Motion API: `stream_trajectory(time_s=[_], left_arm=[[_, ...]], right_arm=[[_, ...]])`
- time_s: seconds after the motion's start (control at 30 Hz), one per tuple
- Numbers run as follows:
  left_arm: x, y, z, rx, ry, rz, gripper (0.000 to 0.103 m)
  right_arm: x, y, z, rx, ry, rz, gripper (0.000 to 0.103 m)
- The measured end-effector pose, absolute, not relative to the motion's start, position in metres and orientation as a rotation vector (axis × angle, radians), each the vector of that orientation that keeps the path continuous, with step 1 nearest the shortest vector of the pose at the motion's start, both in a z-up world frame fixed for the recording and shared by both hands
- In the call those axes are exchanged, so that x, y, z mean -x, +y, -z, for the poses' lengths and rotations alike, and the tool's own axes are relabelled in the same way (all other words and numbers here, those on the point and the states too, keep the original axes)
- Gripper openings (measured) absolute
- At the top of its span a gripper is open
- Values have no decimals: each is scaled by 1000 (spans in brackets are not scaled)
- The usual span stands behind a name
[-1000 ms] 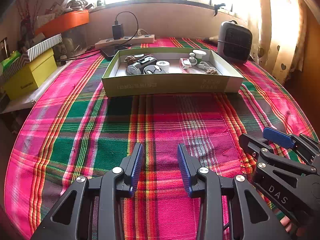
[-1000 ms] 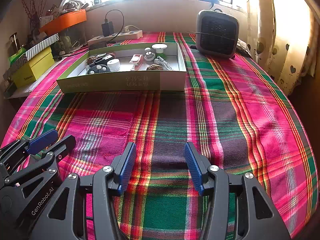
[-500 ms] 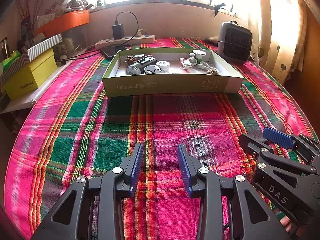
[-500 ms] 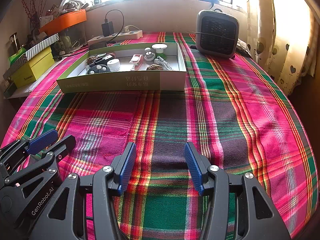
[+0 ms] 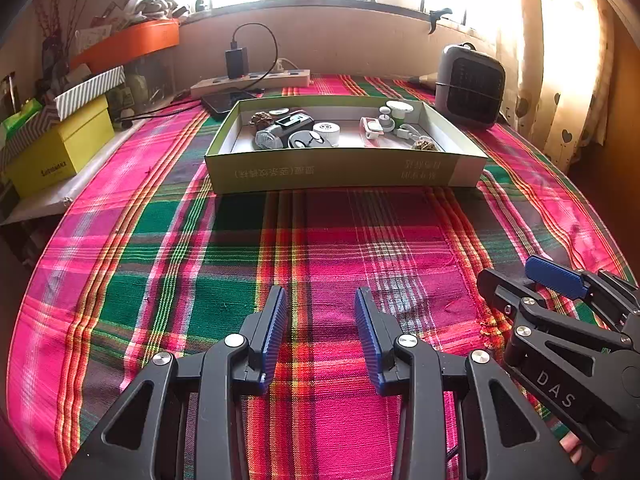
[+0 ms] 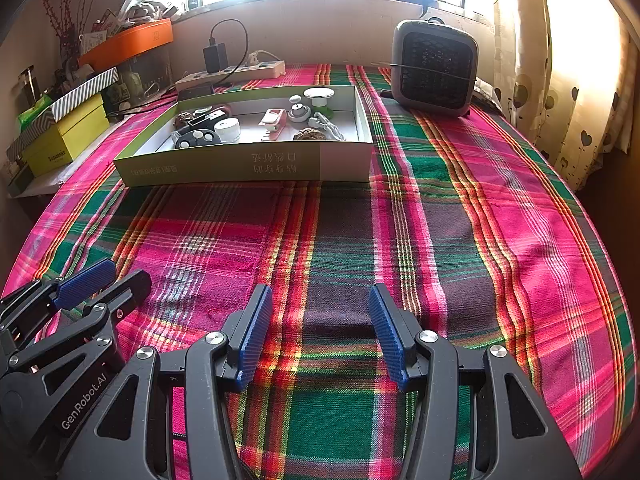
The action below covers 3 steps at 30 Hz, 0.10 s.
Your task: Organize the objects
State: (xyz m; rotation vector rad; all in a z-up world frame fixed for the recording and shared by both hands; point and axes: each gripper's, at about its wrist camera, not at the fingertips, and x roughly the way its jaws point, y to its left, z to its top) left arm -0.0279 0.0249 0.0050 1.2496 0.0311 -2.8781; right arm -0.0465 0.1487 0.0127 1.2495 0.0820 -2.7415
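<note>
A shallow green cardboard box (image 5: pixel 344 170) (image 6: pixel 224 168) stands far back on the plaid cloth and holds several small things: a white round cap (image 5: pixel 326 131) (image 6: pixel 227 127), a dark key fob (image 5: pixel 306 140) (image 6: pixel 196 138), a brown walnut (image 5: pixel 425 145) (image 6: pixel 309 134), a pink and white clip (image 5: pixel 370 126) (image 6: pixel 274 119). My left gripper (image 5: pixel 321 308) hangs open over bare cloth near the front, nothing between its blue pads. My right gripper (image 6: pixel 320 308) is open too, beside it on the right and also empty. Each shows at the edge of the other's view.
A grey fan heater (image 5: pixel 470 84) (image 6: pixel 434 64) stands at the back right. A power strip (image 5: pixel 250 80) with a black charger, a dark phone (image 5: pixel 226 101), a yellow box (image 5: pixel 60 148) and an orange box (image 5: pixel 128 42) line the back left. A curtain (image 6: pixel 568 60) hangs right.
</note>
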Motion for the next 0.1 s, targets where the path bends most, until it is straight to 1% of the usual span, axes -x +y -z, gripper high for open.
stream_trajectory(time_s=[0.1], left_arm=[[28, 25, -5, -1249, 31, 2878, 34]], right_arm=[[47, 148, -13, -1250, 83, 2742, 51]])
